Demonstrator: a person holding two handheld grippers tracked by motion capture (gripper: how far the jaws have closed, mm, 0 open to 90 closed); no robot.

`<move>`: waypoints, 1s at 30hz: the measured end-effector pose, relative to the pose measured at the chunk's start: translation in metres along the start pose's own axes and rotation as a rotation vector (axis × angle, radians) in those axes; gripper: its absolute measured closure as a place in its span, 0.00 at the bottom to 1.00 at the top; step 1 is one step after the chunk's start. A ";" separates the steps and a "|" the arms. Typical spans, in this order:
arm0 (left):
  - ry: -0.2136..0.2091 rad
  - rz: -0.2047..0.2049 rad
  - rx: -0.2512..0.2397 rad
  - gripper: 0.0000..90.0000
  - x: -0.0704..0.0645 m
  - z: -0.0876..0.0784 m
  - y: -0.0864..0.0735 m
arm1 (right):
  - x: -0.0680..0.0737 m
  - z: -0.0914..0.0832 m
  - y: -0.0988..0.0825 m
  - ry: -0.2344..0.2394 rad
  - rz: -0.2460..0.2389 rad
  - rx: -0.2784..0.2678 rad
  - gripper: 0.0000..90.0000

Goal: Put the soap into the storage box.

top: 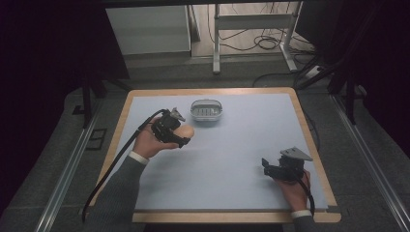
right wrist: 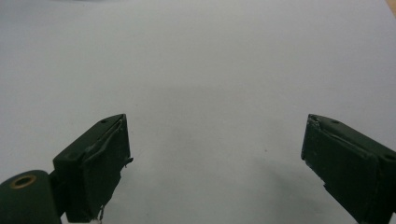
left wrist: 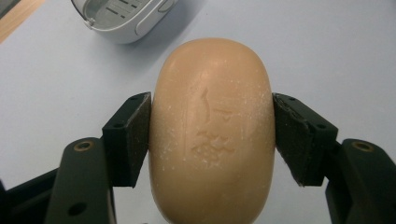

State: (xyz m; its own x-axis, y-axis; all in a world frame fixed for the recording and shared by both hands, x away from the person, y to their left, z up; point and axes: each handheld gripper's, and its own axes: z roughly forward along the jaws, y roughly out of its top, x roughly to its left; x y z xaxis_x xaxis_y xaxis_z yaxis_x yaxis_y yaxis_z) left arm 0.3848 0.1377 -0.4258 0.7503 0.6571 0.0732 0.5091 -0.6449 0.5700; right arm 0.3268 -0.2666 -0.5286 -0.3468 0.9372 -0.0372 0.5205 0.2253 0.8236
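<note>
1. Soap (left wrist: 212,135) sits clamped across its short sides between our left gripper's (top: 180,136) pads, above the table (top: 241,159) near the dish (top: 206,110).
2. We judge the carry underway; next we must line it up over the dish.
3. Its long axis runs along the jaws, pointing toward the dish.
4. Our right gripper (right wrist: 215,163) gapes empty.

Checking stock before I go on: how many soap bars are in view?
1: the soap bar is clamped in the left gripper, just short of the soap dish.
</note>
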 end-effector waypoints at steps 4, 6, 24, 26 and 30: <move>-0.002 0.001 -0.005 0.37 0.002 0.000 0.003 | 0.000 0.000 0.000 0.001 0.002 0.002 0.09; 0.008 0.005 -0.001 0.37 0.003 0.000 0.005 | 0.000 0.000 0.000 0.001 0.001 0.002 0.09; 0.014 0.016 0.014 0.37 0.010 0.006 0.022 | 0.000 0.000 0.000 -0.003 -0.002 0.004 0.09; 0.014 0.017 0.015 0.37 0.011 0.008 0.025 | 0.000 0.000 0.000 -0.003 -0.002 0.003 0.09; 0.010 0.009 0.015 0.37 0.014 0.010 0.027 | 0.000 0.000 0.000 -0.002 0.000 0.003 0.09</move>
State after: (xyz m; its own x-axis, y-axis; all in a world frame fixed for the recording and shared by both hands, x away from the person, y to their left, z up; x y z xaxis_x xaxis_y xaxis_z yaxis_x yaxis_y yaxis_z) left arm 0.4134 0.1257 -0.4174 0.7509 0.6547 0.0865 0.5087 -0.6569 0.5565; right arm 0.3270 -0.2665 -0.5287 -0.3451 0.9378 -0.0386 0.5232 0.2263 0.8216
